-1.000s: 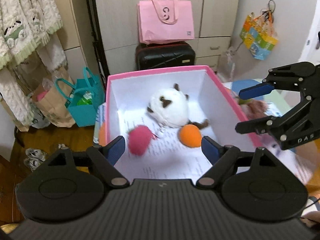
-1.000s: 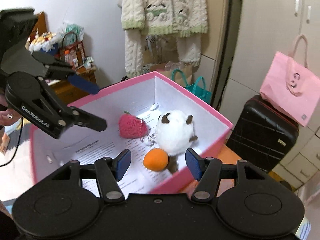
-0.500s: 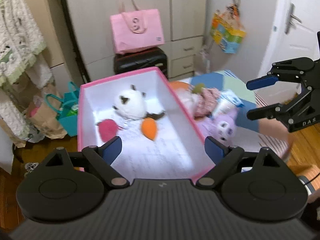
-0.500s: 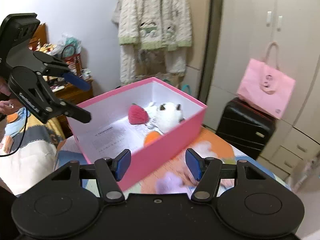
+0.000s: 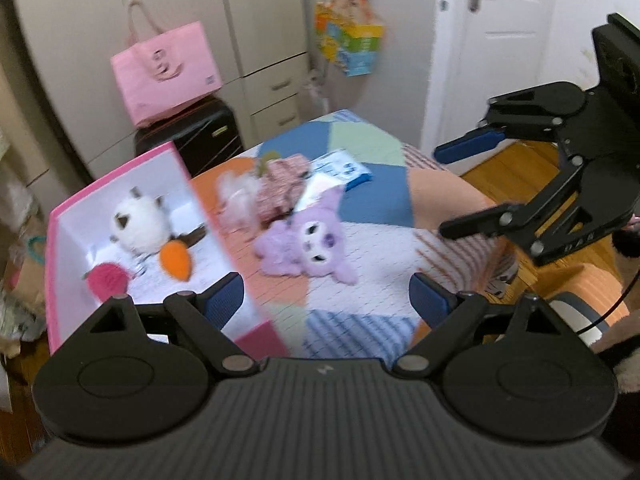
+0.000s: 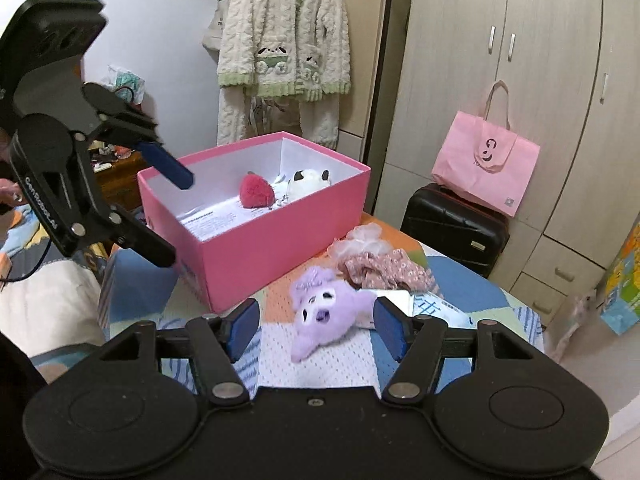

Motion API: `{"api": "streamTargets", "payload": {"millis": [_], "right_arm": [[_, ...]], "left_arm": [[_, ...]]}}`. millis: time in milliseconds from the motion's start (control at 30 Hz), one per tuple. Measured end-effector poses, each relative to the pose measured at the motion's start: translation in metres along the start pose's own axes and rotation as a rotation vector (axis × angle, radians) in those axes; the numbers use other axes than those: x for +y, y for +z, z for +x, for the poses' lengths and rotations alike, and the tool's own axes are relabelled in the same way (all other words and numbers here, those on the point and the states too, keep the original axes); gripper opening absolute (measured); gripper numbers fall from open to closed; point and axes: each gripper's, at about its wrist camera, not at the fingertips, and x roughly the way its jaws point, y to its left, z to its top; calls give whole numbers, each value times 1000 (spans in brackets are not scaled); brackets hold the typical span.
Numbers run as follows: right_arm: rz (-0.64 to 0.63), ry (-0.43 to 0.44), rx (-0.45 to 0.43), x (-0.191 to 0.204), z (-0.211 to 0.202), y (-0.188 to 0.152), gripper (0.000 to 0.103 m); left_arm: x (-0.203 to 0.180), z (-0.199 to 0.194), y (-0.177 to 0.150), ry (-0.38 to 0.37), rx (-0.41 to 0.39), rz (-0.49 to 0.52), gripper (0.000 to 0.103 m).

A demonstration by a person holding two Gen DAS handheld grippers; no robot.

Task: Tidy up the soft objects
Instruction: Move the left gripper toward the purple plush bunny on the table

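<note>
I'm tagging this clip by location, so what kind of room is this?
Most likely a bedroom at home: a tall wardrobe lines the wall, a fluffy cardigan hangs up, and a patchwork quilt covers what looks like a bed.

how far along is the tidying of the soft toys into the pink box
Partly done. The pink box already holds a white plush, an orange carrot and a red strawberry. Nothing is in hand: the left hand-held gripper is open, the right hand-held gripper is opening, empty. Left: the purple plush, floral fabric and white fluffy piece.
</note>
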Motion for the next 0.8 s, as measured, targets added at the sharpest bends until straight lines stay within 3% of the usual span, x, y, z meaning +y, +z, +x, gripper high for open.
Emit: {"api": "streamTargets", "payload": {"millis": [167,400,600,800], "right_arm": [[-13,2,3,3,0,-17,69],[-31,8,6,1,5,-38,69],[-43,18,-1,-3,22,-50,70],[-50,32,-24,-6,44,-57,70]], "left_arm": [[-20,13,10,-34,3,34,90],[-22,42,18,-79,38,-16,89],[-22,66,17,3,-6,-52,88],[-22,83,15,3,-31,-101,87]]}}
